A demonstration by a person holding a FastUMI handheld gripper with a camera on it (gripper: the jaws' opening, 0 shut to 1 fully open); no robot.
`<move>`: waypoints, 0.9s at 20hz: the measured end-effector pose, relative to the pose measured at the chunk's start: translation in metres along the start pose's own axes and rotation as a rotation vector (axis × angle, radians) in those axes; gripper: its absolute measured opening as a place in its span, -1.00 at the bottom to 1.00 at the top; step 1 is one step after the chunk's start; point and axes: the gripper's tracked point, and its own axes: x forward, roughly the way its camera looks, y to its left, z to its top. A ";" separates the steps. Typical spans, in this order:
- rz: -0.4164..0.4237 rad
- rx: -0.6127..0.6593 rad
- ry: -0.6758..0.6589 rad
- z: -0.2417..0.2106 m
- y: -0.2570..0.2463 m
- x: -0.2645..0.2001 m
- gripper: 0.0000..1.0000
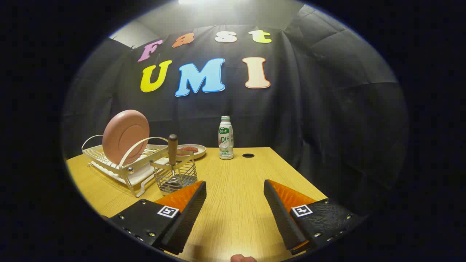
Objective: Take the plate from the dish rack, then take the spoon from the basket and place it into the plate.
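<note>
The tool (235,187) hovers over the wooden surface (233,203) with its two fingers spread wide, nothing between them but bare wood.

Off at about ten o'clock from the fingertips stands the dish rack (120,163), a pale wire frame with a tray beneath. The pink plate (126,137) sits in it on edge, leaning slightly, its back facing this way. Just beside the rack, at its near right corner and right ahead of the left finger (189,207), is the wire basket (175,175). The spoon (172,153) stands upright in it, dark handle up, metal end down inside the mesh.

Behind the basket, at roughly eleven o'clock, a shallow cream dish (194,151) lies flat with something reddish on it. Straight ahead at twelve o'clock, well beyond the fingers, a small bottle (225,138) stands upright near the far edge, and just to its right is a dark round hole (248,155) in the surface.

A bit of a fingertip (243,258) shows at six o'clock.
</note>
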 end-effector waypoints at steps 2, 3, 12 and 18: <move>0.002 -0.002 -0.021 0.009 0.000 0.013 0.93; 0.002 -0.003 -0.013 0.005 0.001 0.019 0.93; -0.051 -0.014 -0.065 0.065 -0.021 0.044 0.93; -0.041 -0.042 -0.097 0.149 -0.003 0.010 0.93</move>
